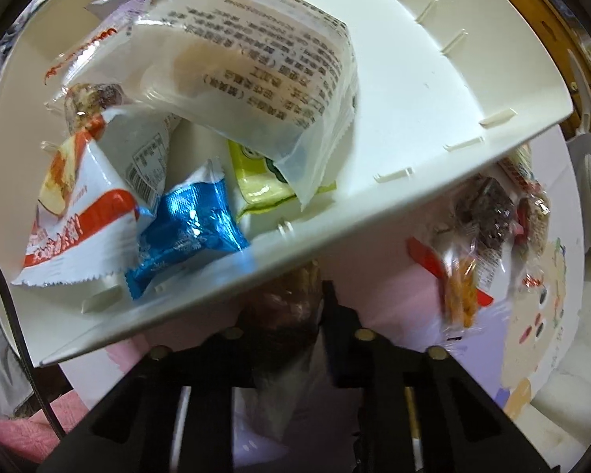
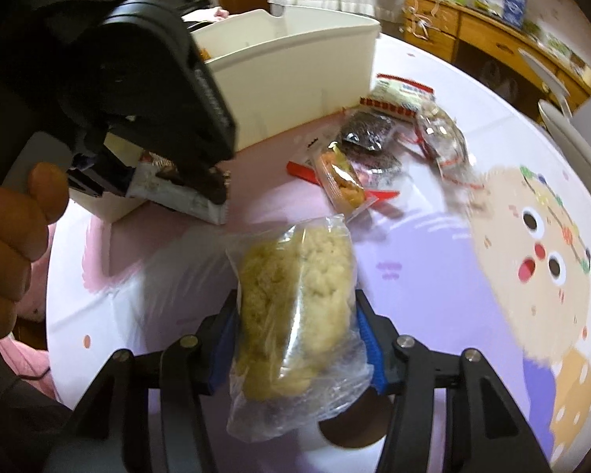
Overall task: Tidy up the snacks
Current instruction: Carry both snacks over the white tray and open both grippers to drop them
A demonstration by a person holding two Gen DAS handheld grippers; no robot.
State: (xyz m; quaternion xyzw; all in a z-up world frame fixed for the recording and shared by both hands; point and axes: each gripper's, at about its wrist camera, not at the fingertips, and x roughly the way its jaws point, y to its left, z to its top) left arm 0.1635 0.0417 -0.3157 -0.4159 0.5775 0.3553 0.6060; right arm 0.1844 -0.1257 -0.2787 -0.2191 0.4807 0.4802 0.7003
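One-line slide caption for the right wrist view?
Right gripper grips a clear bag of pale puffed snack while the left gripper pinches a wrapped snack beside the white bin.

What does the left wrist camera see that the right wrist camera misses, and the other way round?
Only the left wrist view looks down into the white bin, showing the blue packet and the big printed packet piled inside. Only the right wrist view shows the right gripper clamped on the clear bag of pale snack, and the left gripper from outside, pinching a wrapped snack. Both show the cartoon tablecloth and the loose snacks beside the bin.
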